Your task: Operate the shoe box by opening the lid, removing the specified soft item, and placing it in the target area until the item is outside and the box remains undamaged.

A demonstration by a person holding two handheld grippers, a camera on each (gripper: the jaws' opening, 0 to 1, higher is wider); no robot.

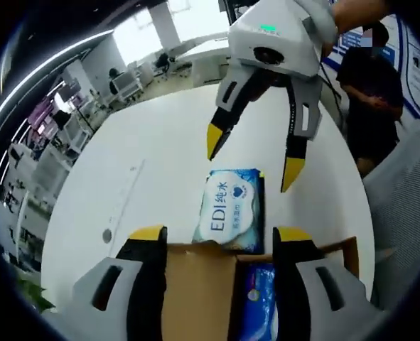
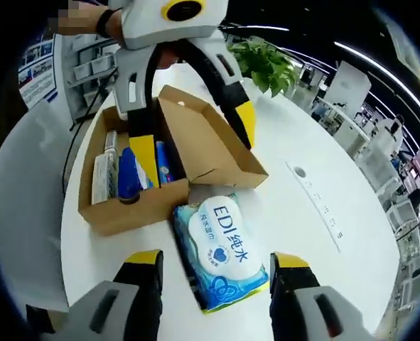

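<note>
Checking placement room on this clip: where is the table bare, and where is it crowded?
Bare white table lies beyond the wipes pack, toward the plant. Crowded where the pack touches the open box, with the left gripper over it.

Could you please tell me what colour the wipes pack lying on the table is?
The wipes pack is blue and white with blue lettering, clearest in the right gripper view.

A round white worktop [image 2: 352,213] carries the things, with a leafy green plant [image 2: 263,64] at its far edge, a person in dark clothes [image 1: 369,92] standing beside it, and rows of office desks [image 1: 46,142] and ceiling light strips [image 2: 366,57] beyond.
</note>
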